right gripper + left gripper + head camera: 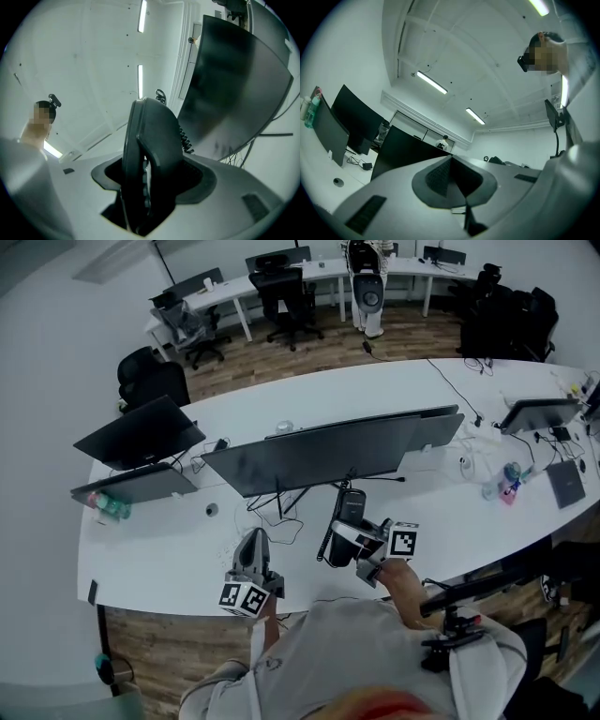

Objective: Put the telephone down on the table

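The black telephone [348,517] is clamped in my right gripper [349,542], just in front of the big monitor's stand and over the white table [169,559]. In the right gripper view the telephone [149,150] stands upright between the jaws, with its keypad edge and coiled cord [185,138] showing, and my right gripper [146,187] is shut on it. My left gripper [253,549] is to the left, over the table's near part. In its own view my left gripper [451,164] points up toward the ceiling, shut, with nothing held.
A wide dark monitor [328,451] stands mid-table with cables [281,512] at its foot. Two more screens [141,432] and a bottle [111,508] are at the left. A laptop [539,413], bottles [511,479] and wires are at the right. The table's near edge [187,607] is close to the person.
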`<state>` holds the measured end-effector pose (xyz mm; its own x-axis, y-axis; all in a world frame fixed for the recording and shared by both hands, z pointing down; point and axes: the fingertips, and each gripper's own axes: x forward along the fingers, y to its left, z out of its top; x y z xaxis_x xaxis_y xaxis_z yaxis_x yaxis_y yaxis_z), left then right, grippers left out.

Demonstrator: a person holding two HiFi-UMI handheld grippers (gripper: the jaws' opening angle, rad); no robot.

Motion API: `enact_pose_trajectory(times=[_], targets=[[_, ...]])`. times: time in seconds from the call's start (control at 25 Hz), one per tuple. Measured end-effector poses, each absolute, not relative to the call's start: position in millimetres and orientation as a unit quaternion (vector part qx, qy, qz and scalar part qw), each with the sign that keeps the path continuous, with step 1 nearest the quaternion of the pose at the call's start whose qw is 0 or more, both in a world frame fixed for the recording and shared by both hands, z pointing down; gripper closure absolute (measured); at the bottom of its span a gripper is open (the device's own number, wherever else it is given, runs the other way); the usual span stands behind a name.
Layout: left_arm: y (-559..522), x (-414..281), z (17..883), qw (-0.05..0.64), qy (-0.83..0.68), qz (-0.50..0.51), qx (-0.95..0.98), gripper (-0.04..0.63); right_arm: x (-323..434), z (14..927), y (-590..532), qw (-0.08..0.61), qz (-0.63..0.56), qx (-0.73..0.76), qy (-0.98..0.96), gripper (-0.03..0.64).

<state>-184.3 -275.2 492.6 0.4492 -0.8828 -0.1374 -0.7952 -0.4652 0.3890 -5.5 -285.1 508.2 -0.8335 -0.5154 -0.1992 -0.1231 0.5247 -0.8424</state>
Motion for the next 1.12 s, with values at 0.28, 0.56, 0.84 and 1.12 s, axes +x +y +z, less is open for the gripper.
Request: enact_pose_trajectory(times=[0.28,0.56,0.84,1.12], targets=[[-285,-184,488,0.135,-0.497,-0.16,0.842,0.584,-17,509,-295,0.212,-0.453,-0.184,0.846,0.319],[-286,-198,497,0.141,-0.507,-0.156,0.836,0.584,-32,518,-298,0.201,-0.462,-0.18,0.845,0.319],[-290,-198,494,0.137,-0.503,-0.161,0.838,0.584,-37,525,-301,0.194,-0.465,-0.184,0.844,0.318],[-289,-206,500,0.141,-0.512,-0.157,0.832,0.584,-49,545,-304,0.176,-0.478,-0.179,0.842,0.319]])
